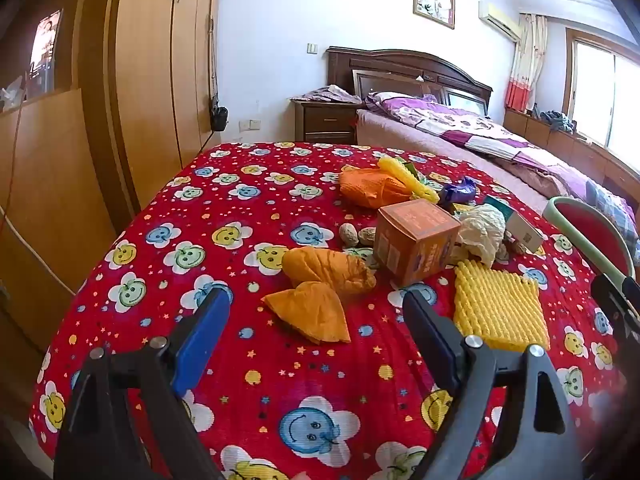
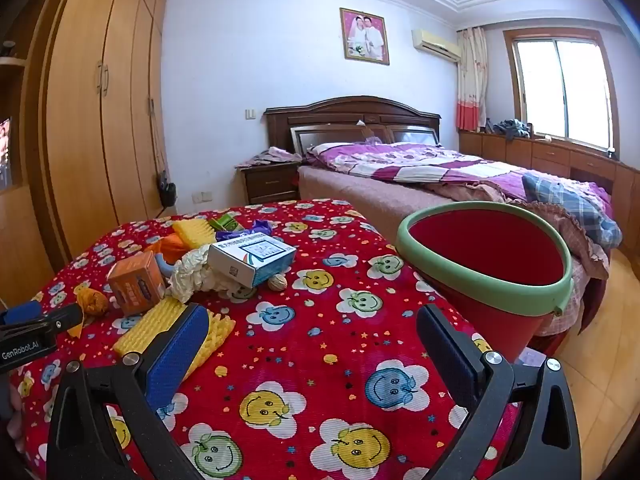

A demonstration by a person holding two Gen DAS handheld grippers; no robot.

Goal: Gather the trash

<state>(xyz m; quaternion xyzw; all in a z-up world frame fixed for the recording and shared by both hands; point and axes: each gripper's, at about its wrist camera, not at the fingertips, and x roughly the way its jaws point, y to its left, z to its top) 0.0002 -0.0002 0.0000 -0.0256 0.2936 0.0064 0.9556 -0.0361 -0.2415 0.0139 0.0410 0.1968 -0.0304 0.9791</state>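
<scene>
Hovering above the red cloth (image 1: 248, 208), left gripper (image 1: 316, 312) and right gripper (image 2: 312, 332) stand spread, empty. Trash lies heaped centre-far: orange box (image 1: 416, 240), yellow foam net (image 1: 500, 312). Red bucket (image 2: 484, 252) sits right.

two boxes (image 2: 251, 258), two yellow foam nets (image 1: 500, 308)

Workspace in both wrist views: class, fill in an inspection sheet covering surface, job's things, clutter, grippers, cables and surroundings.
Surface: red smiley-flower tablecloth, flat.
Job's things: red bucket with green rim at the table's edge; orange cardboard box, yellow foam net pad, crumpled orange wrappers, white-blue carton, crumpled cream paper.
Clutter: walnuts.
Grippers: left gripper open, empty; right gripper open, empty.
Cables: orange cord by the wardrobe.
Surroundings: bed with purple quilt, wooden wardrobe.
</scene>
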